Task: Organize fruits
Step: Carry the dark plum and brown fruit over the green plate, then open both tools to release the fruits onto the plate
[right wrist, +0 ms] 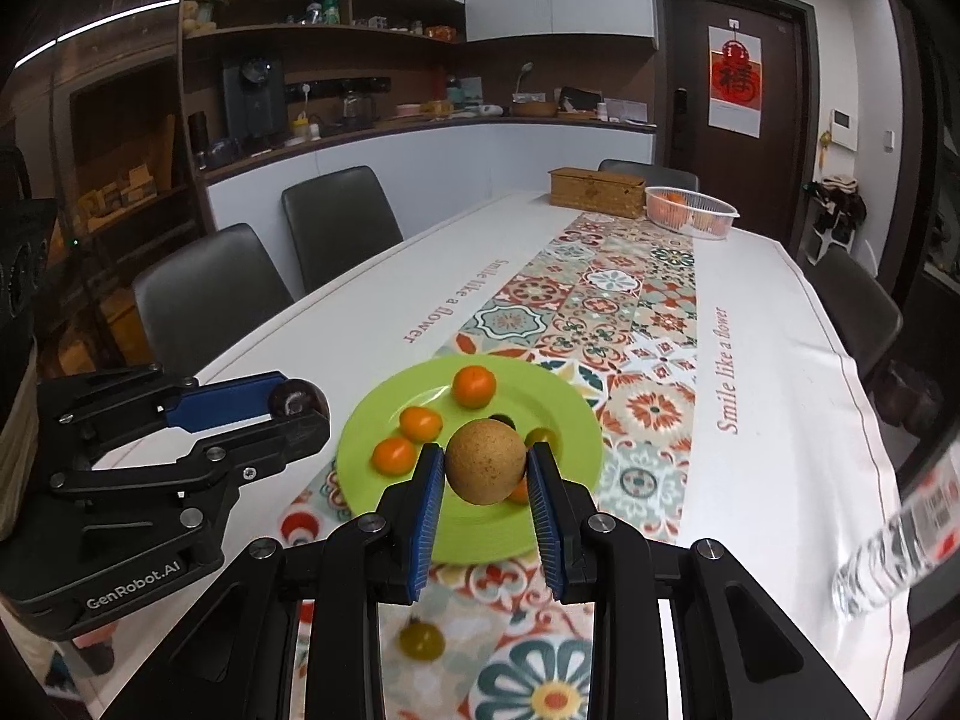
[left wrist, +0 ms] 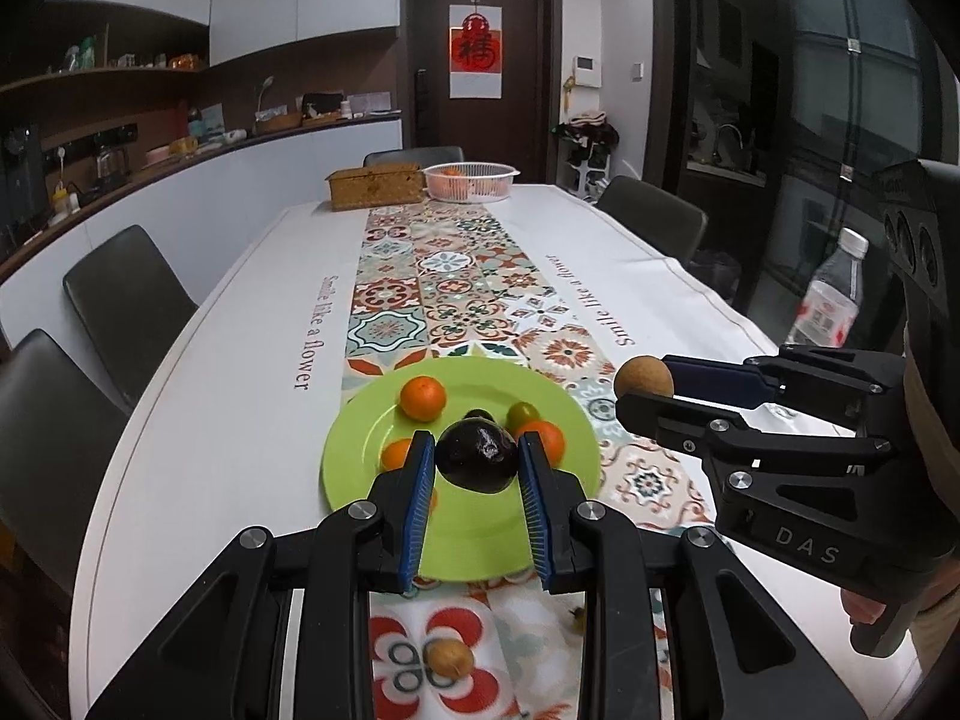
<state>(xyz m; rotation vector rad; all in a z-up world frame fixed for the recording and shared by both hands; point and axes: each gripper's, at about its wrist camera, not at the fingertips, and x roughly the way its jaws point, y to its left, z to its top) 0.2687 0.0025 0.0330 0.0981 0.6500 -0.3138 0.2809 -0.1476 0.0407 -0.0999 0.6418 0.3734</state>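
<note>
**Two fruits held over the green plate**

While both grippers are raised above the table, a fruit is clamped in each. "Smile like a flower" (left wrist: 316, 333) is printed along the white cloth on either side of the patterned runner (left wrist: 456, 276). "GenRobot.AI" (right wrist: 132, 587) is read on the body of the left gripper (left wrist: 477, 465), whose blue pads are closed on a dark plum (left wrist: 477, 455). Below it lies the plate (left wrist: 474, 534), on which three oranges, among them the far one (left wrist: 423, 398), and a greenish fruit (left wrist: 521, 414) are seen. A small brown fruit (left wrist: 450, 658) rests on the runner nearer the camera. Farther right, the right gripper (right wrist: 486, 468), marked "DAS" (left wrist: 807, 545), is clenched on a tan round fruit (right wrist: 486, 463). A yellow-green fruit (right wrist: 422, 639) lies on the runner beneath it. At the far right, a water bottle (left wrist: 831, 294) with a red-and-white label is seen, its print unreadable.
</note>
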